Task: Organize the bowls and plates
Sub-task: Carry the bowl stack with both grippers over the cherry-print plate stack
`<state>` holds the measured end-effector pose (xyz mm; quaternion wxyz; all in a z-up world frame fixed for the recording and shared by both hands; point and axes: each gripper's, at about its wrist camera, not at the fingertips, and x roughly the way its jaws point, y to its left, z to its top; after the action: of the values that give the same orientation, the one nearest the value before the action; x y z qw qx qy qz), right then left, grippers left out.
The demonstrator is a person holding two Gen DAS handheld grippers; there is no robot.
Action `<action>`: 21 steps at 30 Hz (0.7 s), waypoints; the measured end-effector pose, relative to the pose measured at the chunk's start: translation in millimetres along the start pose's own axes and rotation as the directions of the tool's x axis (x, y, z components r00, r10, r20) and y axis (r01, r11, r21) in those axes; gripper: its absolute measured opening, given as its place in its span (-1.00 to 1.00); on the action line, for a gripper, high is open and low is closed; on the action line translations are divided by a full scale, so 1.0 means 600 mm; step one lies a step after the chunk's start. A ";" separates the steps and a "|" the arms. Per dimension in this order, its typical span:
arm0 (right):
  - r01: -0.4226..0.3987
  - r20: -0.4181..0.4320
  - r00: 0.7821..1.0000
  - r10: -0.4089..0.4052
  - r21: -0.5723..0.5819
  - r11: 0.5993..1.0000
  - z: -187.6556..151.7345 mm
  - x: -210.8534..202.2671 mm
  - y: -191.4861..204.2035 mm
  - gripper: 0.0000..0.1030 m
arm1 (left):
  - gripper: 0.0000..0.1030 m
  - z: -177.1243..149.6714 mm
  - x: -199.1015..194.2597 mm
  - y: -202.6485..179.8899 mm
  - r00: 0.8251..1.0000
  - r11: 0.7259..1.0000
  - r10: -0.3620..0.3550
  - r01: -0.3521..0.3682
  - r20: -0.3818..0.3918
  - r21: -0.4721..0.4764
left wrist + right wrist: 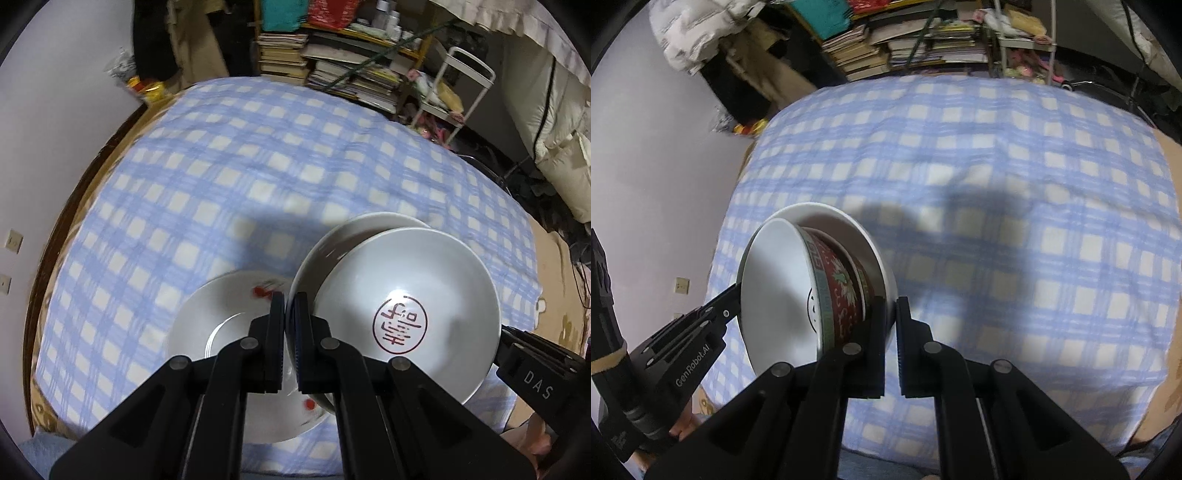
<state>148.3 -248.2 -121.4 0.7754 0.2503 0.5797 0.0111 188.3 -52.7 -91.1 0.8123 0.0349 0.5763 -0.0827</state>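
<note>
Two nested bowls [406, 295] above tablecloth [221, 166]

A big worktop [110, 155] with a dark brown edge holds everything. A blue and white checked cloth [258, 166] lies on it and covers nearly all of the top, with soft wrinkles and a grey shadow across the middle. One white plate [221, 314] with little red marks on its rim lies flat on the cloth at the near side, and the rest of the cloth shows only its squares.
</note>
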 end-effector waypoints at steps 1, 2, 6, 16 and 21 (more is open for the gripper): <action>-0.006 -0.006 1.000 0.006 -0.010 1.000 -0.007 0.005 0.010 -0.81 | -0.95 -0.010 -0.002 0.017 1.000 1.000 0.012 -0.012 -0.003 -0.011; -0.015 -0.010 1.000 0.015 -0.013 1.000 -0.016 0.012 0.020 -0.81 | -0.95 -0.015 -0.002 0.024 1.000 1.000 0.019 -0.019 0.000 -0.013; -0.035 -0.048 0.998 0.032 -0.066 0.997 -0.047 0.043 0.059 -0.81 | -0.95 -0.051 0.005 0.081 0.998 0.997 0.049 -0.050 -0.026 -0.063; -0.014 -0.135 0.991 -0.001 -0.105 0.994 -0.098 0.130 0.093 -0.82 | -0.94 -0.091 0.062 0.133 0.993 0.992 0.080 -0.088 -0.091 -0.090; 0.024 -0.115 0.993 -0.039 -0.134 0.991 -0.089 0.132 0.105 -0.83 | -0.94 -0.090 0.068 0.138 0.994 0.993 0.067 -0.074 -0.083 -0.091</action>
<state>143.1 -148.5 -177.8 0.7550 0.1881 0.6260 0.0519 165.7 32.8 -150.6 0.7917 0.0201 0.6101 -0.0253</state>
